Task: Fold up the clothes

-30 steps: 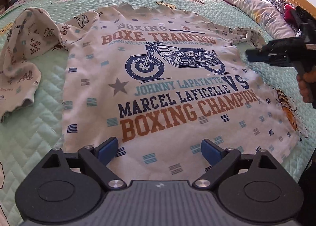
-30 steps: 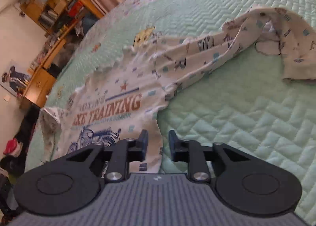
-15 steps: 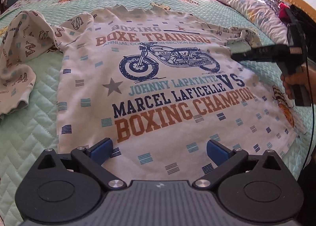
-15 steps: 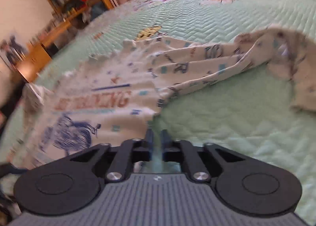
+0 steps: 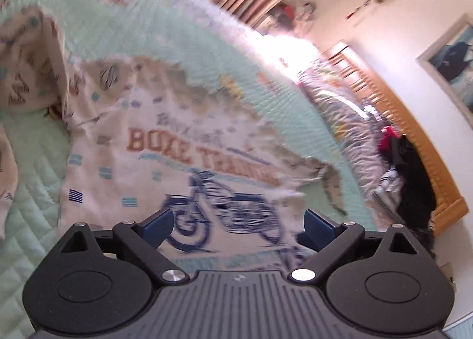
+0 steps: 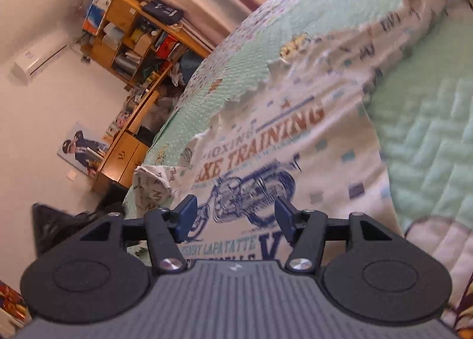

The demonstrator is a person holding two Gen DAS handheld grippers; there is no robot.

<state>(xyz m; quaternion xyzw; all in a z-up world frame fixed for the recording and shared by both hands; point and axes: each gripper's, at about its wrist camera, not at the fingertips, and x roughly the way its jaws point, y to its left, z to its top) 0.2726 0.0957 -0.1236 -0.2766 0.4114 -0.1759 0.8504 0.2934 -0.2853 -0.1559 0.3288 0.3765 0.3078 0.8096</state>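
Observation:
A cream long-sleeved shirt [image 5: 165, 143] with a blue motorbike print and "BOXE TRAINING" lettering lies flat, front up, on the mint quilted bed [image 5: 207, 52]. My left gripper [image 5: 238, 220] hovers over the motorbike print; its jaws are wide and closing, with nothing between the pads. One sleeve [image 5: 26, 72] trails off at the upper left. In the right wrist view the same shirt [image 6: 295, 137] lies below my right gripper [image 6: 235, 213], whose jaws are opening over the print and hold nothing. The long sleeve [image 6: 384, 28] stretches to the upper right; the other sleeve [image 6: 153, 182] is bunched at the bed edge.
A patterned pillow [image 5: 340, 108] and a dark pile of clothes [image 5: 414, 167] lie against the wooden headboard [image 5: 414, 120]. Beyond the bed's far side stand a cluttered wooden shelf [image 6: 133, 37] and a black bag [image 6: 56, 223] on the floor.
The left view has swung and rolled from the shirt's hem up to its chest print. The right gripper's jaws went shut, then came apart, and it moved from the shirt's side over the print.

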